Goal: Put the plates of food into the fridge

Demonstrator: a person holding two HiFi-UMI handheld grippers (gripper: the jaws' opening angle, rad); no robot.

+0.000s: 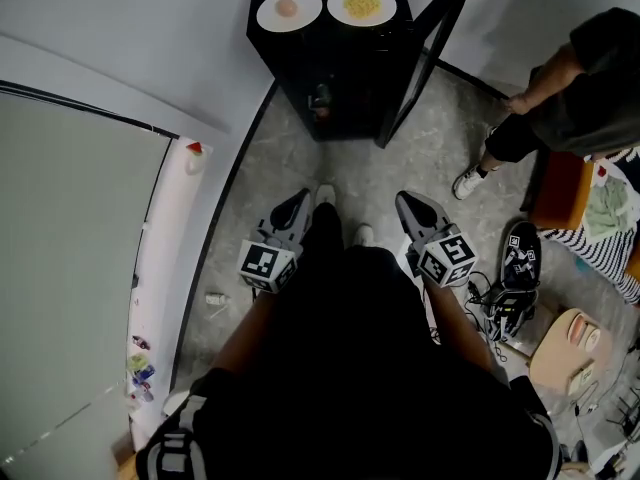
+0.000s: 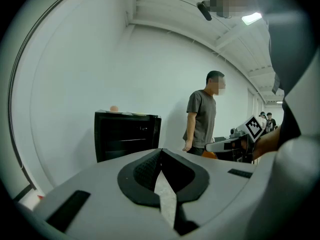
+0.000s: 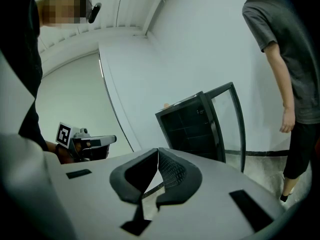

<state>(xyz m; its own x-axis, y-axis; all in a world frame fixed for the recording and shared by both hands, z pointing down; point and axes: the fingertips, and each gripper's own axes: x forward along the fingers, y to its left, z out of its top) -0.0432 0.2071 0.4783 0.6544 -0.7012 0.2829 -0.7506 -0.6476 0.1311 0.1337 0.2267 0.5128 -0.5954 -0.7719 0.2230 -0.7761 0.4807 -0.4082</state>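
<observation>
Two white plates rest on top of the small black fridge: one with a pinkish piece of food, one with yellow food. The fridge's glass door stands open to the right, and the fridge shows in both gripper views. My left gripper and right gripper hang side by side over the floor, well short of the fridge. Both are shut with nothing between the jaws. The left gripper's tips and the right gripper's tips meet.
A person in a grey shirt stands to the right of the open door. A white wall runs along the left. Shoes, cables and clutter lie on the floor at the right. A white ledge with small items lines the left.
</observation>
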